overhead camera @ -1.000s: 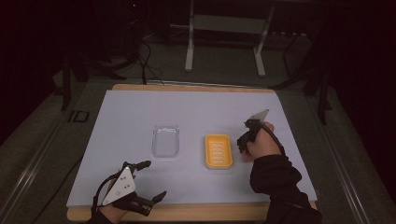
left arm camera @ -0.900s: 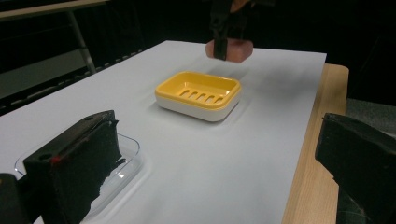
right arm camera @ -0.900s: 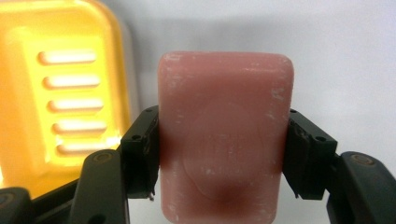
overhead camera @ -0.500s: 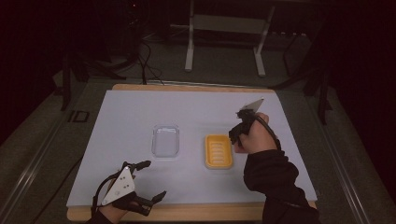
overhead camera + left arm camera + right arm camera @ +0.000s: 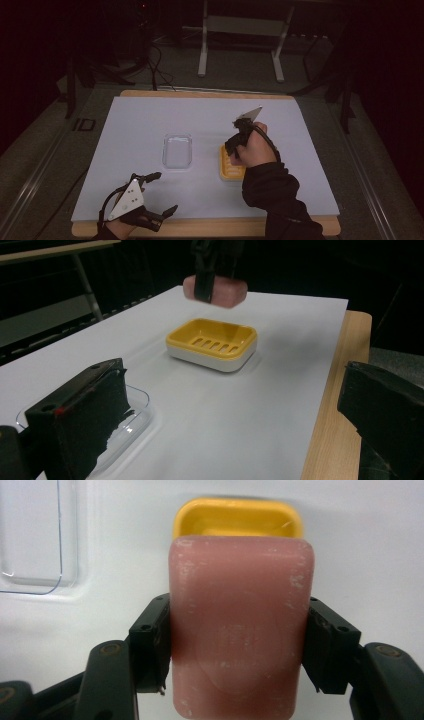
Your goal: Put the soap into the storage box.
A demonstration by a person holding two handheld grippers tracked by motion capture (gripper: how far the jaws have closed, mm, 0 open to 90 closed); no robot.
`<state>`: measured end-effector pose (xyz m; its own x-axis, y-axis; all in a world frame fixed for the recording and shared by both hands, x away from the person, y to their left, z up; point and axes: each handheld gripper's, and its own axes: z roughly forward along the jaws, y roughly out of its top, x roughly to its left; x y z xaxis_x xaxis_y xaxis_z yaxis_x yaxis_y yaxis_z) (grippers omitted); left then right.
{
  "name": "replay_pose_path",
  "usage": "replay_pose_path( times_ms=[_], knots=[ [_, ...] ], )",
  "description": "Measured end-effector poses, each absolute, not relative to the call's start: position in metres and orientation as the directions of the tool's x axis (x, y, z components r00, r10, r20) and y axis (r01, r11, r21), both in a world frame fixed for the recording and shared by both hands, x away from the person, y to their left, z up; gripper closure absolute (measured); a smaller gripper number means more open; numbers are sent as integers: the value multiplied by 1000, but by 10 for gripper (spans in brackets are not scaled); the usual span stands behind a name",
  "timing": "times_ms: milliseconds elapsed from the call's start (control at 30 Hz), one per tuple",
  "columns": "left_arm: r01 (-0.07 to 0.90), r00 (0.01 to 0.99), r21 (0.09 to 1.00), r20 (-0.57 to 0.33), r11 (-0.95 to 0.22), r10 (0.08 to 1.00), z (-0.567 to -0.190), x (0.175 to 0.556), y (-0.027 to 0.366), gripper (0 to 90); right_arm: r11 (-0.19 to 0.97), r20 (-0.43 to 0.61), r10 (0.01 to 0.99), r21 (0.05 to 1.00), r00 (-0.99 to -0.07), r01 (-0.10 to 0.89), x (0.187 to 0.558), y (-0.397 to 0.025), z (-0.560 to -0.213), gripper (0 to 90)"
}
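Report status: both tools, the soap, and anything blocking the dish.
Right tool shut on pink soap, held above yellow dish. Left tool open, near table edge. Clear lid beside dish, not blocking.

The pink soap bar (image 5: 240, 630) looks waxy and matt, with pale scuffs on its face. The yellow soap dish (image 5: 212, 342) is smooth, slightly glossy plastic over a white base. The clear tray (image 5: 177, 151) is glossy transparent plastic. A matt white sheet (image 5: 200, 120) covers the tabletop (image 5: 210, 93), whose edges show bare pale wood.
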<state>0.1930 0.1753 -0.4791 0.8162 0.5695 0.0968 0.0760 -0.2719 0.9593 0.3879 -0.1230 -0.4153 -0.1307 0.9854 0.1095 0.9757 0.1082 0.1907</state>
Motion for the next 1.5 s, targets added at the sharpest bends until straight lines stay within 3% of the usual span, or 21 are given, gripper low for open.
replay_pose_path(
  times_ms=[500,933,1233,1500],
  knots=[
    [76,820,959,95,-272,564,-479,193,175,5,84,122,987,137,-101,987,398,-117,-467,375],
    [78,821,958,95,-275,564,-479,193,175,6,108,93,989,106,-118,988,406,-116,-483,372],
    [77,821,958,96,-276,562,-479,193,175,6,132,101,984,164,-150,978,404,-117,-463,344],
    [78,820,958,95,-274,565,-479,193,175,5,256,104,950,282,-295,925,392,-125,-435,331]
  ],
)
